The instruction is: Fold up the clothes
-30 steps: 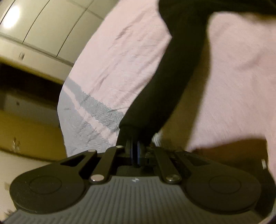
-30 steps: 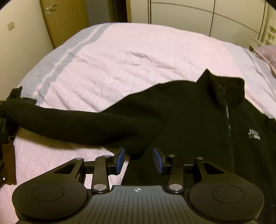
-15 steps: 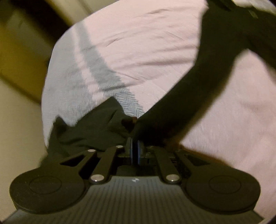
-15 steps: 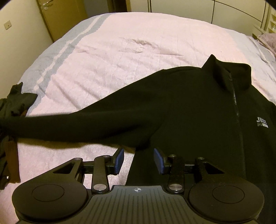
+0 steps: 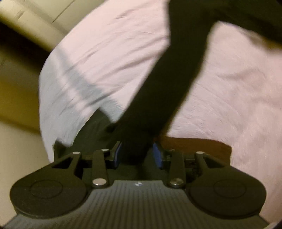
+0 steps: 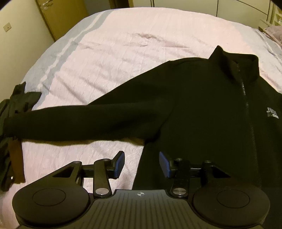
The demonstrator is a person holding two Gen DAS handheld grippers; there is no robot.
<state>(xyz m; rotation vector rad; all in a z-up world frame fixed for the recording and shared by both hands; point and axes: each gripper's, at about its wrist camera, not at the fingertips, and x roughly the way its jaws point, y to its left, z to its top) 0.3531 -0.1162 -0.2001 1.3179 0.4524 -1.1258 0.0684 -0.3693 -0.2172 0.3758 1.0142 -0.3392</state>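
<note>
A black zip jacket (image 6: 202, 109) is lying front-up on a bed with a pink cover (image 6: 123, 52), one sleeve (image 5: 176, 74) stretching toward the bed's edge, where other dark clothes (image 6: 10, 109) are lying. The left gripper (image 5: 137, 155) has just been opening, its blue pads parted around the sleeve's end. The right gripper (image 6: 141, 163) is hovering released over the jacket's lower edge, its jaws widening; a wooden door (image 6: 61, 15) and pale cupboards (image 6: 229, 7) are standing behind the bed.

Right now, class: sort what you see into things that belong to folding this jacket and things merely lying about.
Belongs to the job:
black zip jacket
its outstretched sleeve
left gripper, jaws just opening around the cuff
right gripper, open over the hem

Lying about:
dark clothes pile
pink bedspread
door
</note>
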